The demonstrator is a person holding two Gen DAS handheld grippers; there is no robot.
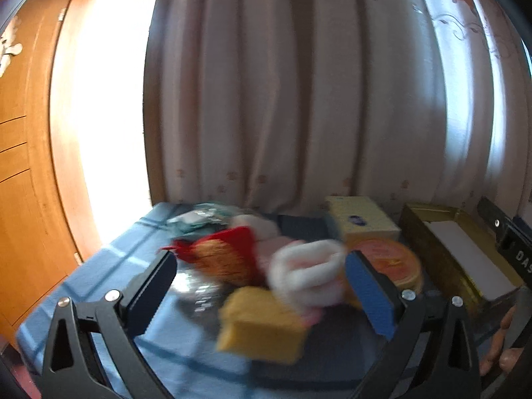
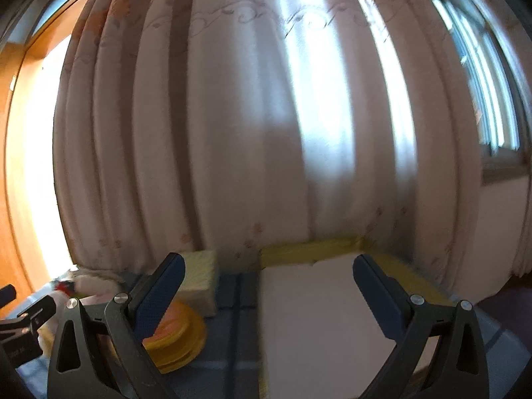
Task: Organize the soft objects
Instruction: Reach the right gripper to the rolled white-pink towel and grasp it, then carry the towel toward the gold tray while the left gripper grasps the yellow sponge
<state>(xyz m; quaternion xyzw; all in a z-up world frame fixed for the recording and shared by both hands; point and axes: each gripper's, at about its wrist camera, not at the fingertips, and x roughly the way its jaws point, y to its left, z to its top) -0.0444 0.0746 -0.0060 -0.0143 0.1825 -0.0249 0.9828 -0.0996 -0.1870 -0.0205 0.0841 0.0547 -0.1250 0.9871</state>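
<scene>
Both wrist views looked low along their open tongs toward the curtain (image 1: 282, 99), sharing the round orange tin (image 2: 179, 332) and gold box (image 1: 459, 252).

Your left hand-held gripper (image 1: 261, 286) hangs with jaws wide apart over a blurred pile on the blue checked tabletop (image 1: 109, 266): yellow sponge (image 1: 262, 326), white fluffy toy (image 1: 309, 272), red-orange plush (image 1: 222, 256). Gold tin (image 1: 432, 252) sits far right, orange round lid (image 1: 389, 259) beside it.
</scene>
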